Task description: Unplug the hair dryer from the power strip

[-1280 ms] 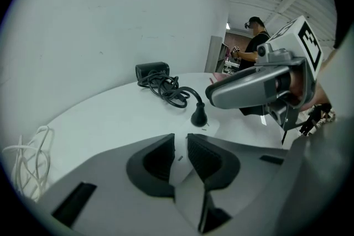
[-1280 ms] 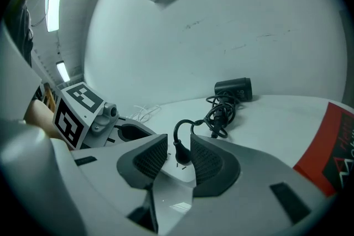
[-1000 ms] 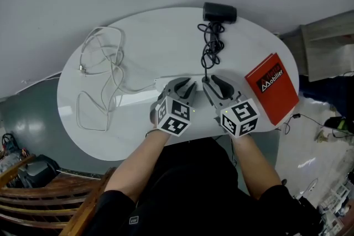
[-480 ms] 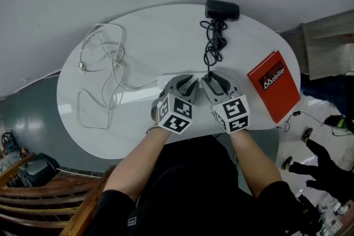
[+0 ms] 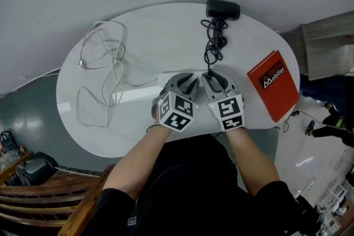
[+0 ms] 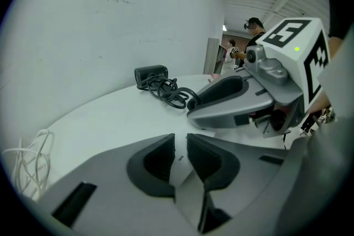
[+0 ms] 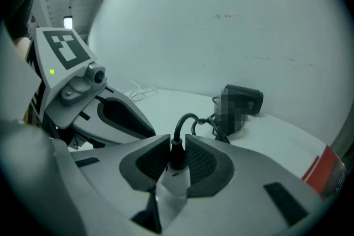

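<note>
Right gripper (image 7: 177, 146) is clenched on the black plug (image 7: 175, 156), which is seated in the white power strip (image 7: 172, 188). Left gripper (image 6: 180, 147) clamps the strip body.

Risks:
- A slanted pull could slip the plug off the pads.
- The strip could lift if the left hold gives.

Coiled cord (image 5: 213, 44) and hair dryer (image 5: 223, 9) lie beyond the strip. Red book (image 5: 272, 85) is to its right and white cable (image 5: 102, 72) to its left, both well apart. Nothing blocks the pull.

A red book (image 5: 273, 85) lies on the white table (image 5: 155, 30).
</note>
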